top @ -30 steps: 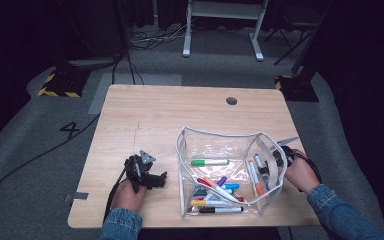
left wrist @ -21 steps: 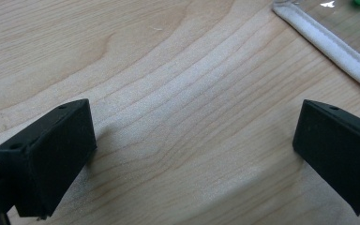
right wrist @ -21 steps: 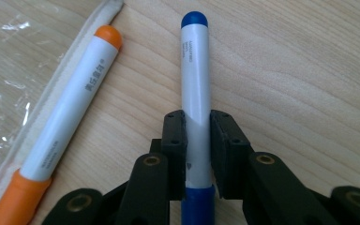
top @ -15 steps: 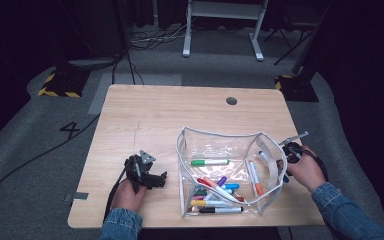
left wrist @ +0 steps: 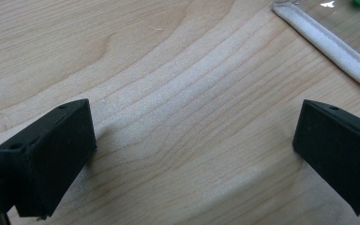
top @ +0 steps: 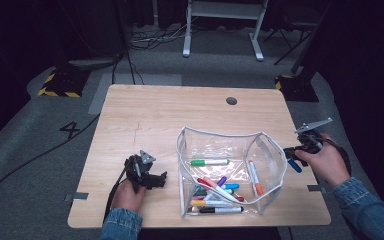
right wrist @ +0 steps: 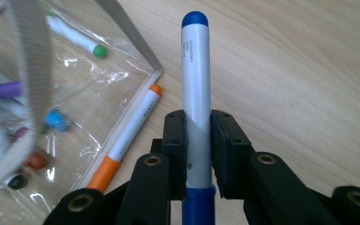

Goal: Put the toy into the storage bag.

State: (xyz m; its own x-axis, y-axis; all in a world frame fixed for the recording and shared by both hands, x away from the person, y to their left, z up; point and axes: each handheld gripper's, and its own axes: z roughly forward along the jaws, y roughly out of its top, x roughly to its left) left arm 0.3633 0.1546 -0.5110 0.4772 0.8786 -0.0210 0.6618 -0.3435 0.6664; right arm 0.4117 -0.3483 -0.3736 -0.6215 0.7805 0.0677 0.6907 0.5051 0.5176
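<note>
1. The right claw (right wrist: 198, 136) is clamped on a white marker with blue cap (right wrist: 196, 84), its jaws having just closed around it.
2. That marker hangs above the light wooden worktop (top: 155, 115), just right of the clear plastic pouch with white trim (top: 230, 150).
3. The left claw (left wrist: 194, 154) rests apart on the worktop, with nothing between its jaws.

The right gripper (right wrist: 198, 136), jaws having just been closing on the blue marker (right wrist: 196, 103), is rising rightward out of the clear pouch (top: 267, 150) (marker clamped).
</note>
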